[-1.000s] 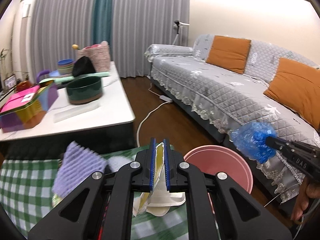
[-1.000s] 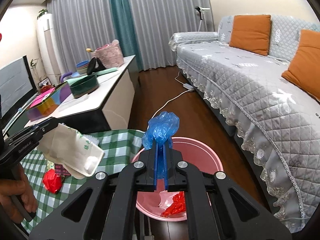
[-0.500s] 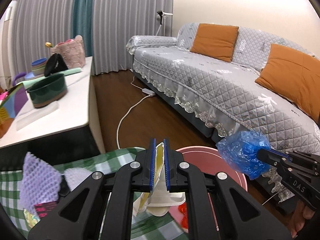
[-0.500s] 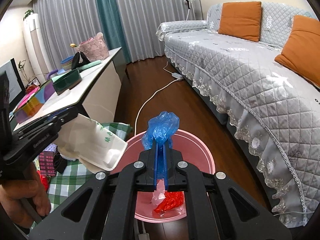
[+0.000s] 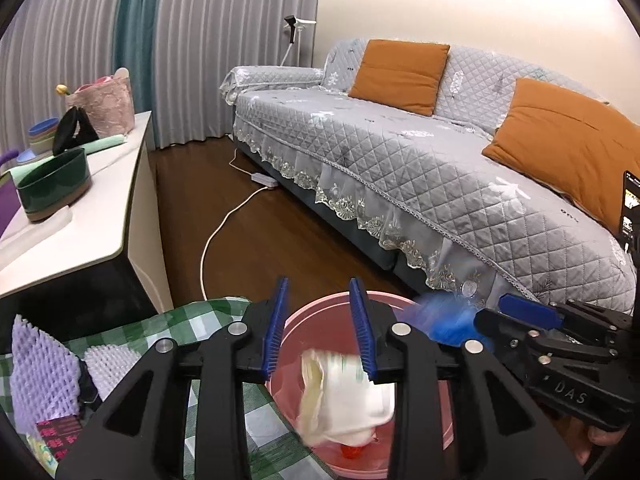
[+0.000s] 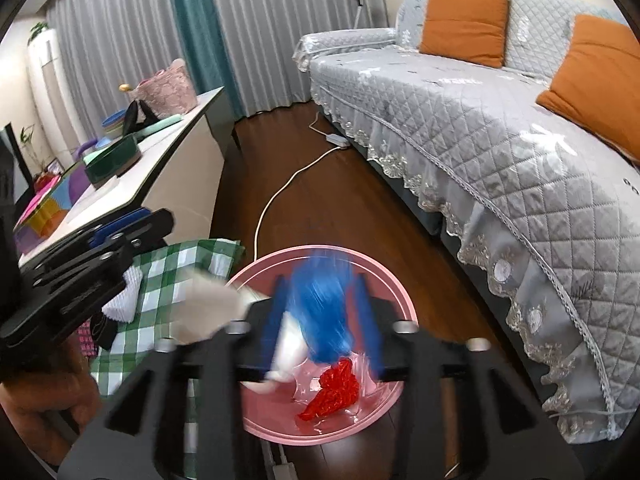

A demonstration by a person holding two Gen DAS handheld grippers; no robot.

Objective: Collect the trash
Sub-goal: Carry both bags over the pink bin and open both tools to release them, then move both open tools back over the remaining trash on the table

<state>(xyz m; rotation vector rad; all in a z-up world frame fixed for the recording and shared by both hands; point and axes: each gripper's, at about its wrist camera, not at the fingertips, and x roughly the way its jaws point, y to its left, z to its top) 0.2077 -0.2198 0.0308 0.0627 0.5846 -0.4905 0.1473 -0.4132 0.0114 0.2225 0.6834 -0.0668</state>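
— How are the grippers seen?
— Left gripper [image 5: 319, 330] and right gripper [image 6: 322, 318], jaws just parted, nothing gripped.
— The trash?
— White wrapper [image 5: 344, 398] and blurred blue bag [image 6: 322, 316] are pictured over the pink bin [image 6: 394, 282].

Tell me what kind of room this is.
Most likely a home living room: a long sofa with orange cushions, floor-length curtains, and a low white cabinet holding household bits.

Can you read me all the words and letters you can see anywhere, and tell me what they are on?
"DAS": on the side of the right tongs.
Red packet on the checked cloth: print too small to read.
Phone screen at the right edge: too blurred to read.
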